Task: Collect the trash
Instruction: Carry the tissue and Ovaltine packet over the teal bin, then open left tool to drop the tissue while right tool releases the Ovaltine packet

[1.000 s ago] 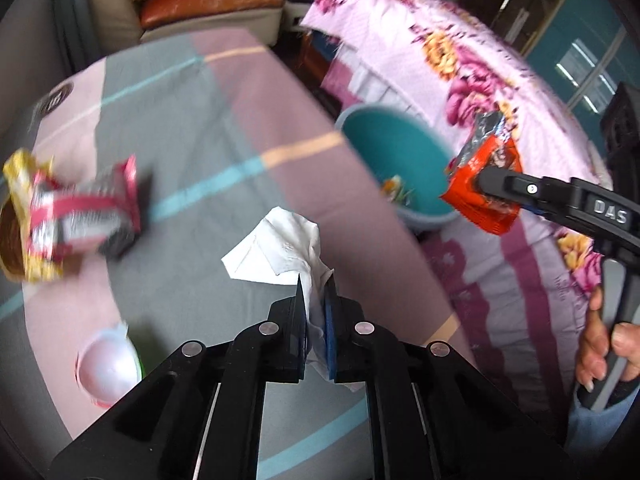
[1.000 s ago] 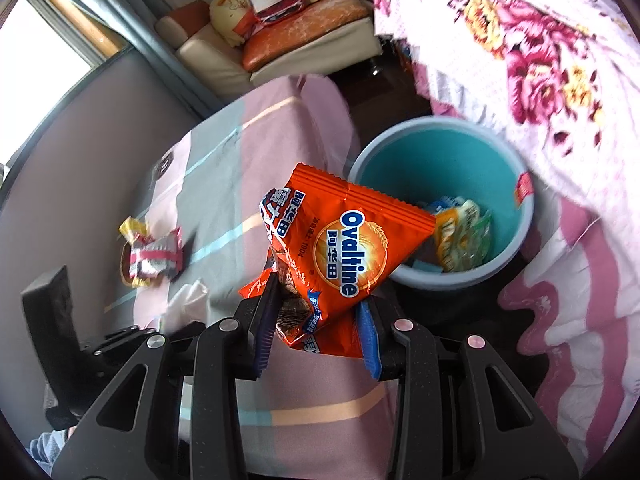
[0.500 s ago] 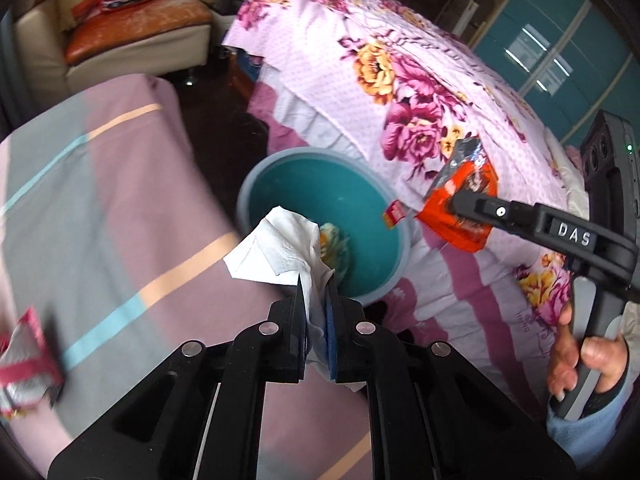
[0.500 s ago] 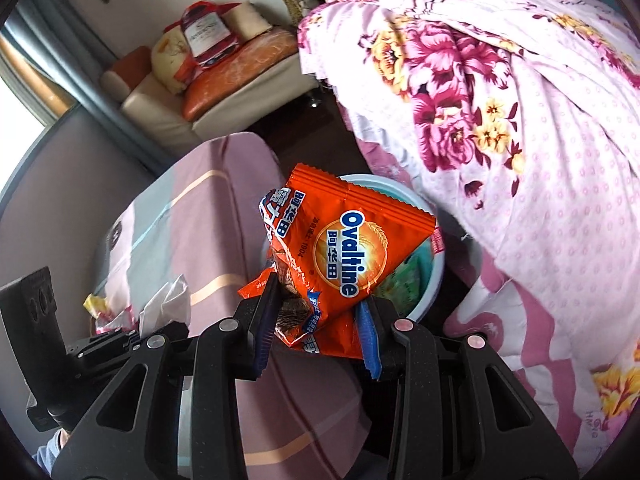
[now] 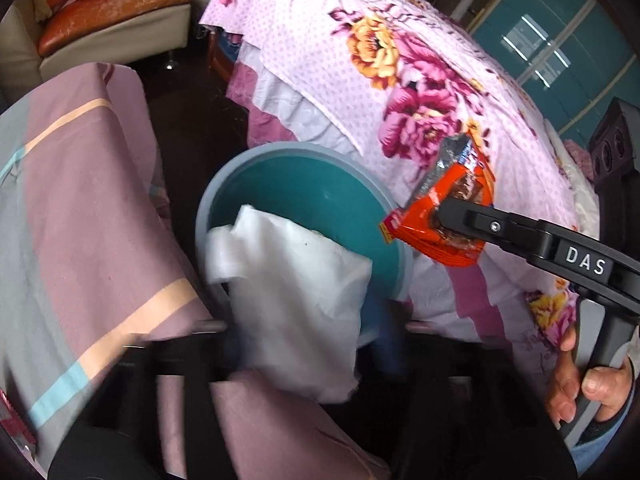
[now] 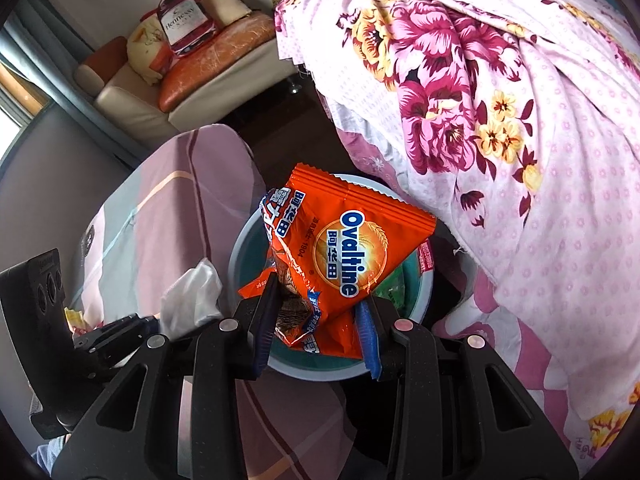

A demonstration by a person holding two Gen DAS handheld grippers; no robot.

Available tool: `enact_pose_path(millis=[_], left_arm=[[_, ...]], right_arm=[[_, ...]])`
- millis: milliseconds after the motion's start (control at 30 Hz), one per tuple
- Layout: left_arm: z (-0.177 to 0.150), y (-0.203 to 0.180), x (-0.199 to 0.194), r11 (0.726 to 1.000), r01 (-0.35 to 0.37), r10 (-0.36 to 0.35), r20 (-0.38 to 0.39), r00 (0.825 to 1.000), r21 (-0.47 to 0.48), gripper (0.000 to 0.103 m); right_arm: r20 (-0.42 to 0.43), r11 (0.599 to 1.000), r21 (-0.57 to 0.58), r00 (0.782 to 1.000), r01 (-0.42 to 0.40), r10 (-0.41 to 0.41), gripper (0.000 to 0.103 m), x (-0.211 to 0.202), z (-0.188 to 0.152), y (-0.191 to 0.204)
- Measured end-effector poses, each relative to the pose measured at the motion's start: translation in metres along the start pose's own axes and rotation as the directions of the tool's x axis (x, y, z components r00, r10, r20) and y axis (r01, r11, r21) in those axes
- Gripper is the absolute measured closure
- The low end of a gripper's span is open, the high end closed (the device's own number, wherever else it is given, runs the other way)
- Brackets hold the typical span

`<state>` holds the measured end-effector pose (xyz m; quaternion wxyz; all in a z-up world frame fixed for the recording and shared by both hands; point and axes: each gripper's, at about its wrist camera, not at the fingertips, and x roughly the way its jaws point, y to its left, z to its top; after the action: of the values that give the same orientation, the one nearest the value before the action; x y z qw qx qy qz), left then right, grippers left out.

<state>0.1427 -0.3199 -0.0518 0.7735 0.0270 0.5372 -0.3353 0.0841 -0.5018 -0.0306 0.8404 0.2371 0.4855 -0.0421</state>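
A teal trash bin (image 5: 304, 200) stands on the floor between the striped table and the floral bed. My left gripper (image 5: 308, 340) has its blurred fingers spread wide, and the white crumpled tissue (image 5: 296, 300) hangs loose between them over the bin's near rim. My right gripper (image 6: 316, 320) is shut on an orange Ovaltine wrapper (image 6: 348, 248) and holds it above the bin (image 6: 424, 280). The wrapper also shows in the left wrist view (image 5: 444, 216), at the bin's right rim. The tissue shows in the right wrist view (image 6: 192, 300), left of the bin.
The striped pink and grey tablecloth (image 5: 80, 220) lies at left, the floral bedspread (image 5: 380, 60) at right. A sofa with an orange cushion (image 5: 112, 0) stands at the back. More wrappers lie in the bin (image 6: 392, 288) and on the table (image 6: 74, 316).
The left gripper moved over the bin's near rim and opened, freeing the tissue. The right gripper carried the Ovaltine wrapper closer above the bin.
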Motion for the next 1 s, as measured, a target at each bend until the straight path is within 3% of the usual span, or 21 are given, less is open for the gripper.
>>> enact_pose_path(millis=[100,800,967,1000], left_arm=[[0.001,0.006,0.0,0.999,-0.035,0.035,0.02,0.999,-0.01,0.014],[-0.008,0.035,-0.006,0.997,-0.025,0.025,0.003,1.0,-0.078,0.011],[-0.014,0.04,-0.014,0.995,-0.037,0.038,0.01,0.999,-0.091,0.01],[-0.015,0.041,-0.015,0.995,-0.037,0.038,0.009,0.999,-0.093,0.01]], right_arm=[[-0.009,1.0,0.002,1.0,0.005,-0.005,0.069,0.006,0.003,0.0],[-0.052,1.0,-0.009,0.998,0.02,-0.021,0.066,0.029,0.008,0.009],[-0.06,1.0,-0.012,0.998,0.012,-0.013,0.055,0.031,0.009,0.015],[-0.06,1.0,-0.01,0.998,0.01,-0.011,0.047,0.031,0.009,0.016]])
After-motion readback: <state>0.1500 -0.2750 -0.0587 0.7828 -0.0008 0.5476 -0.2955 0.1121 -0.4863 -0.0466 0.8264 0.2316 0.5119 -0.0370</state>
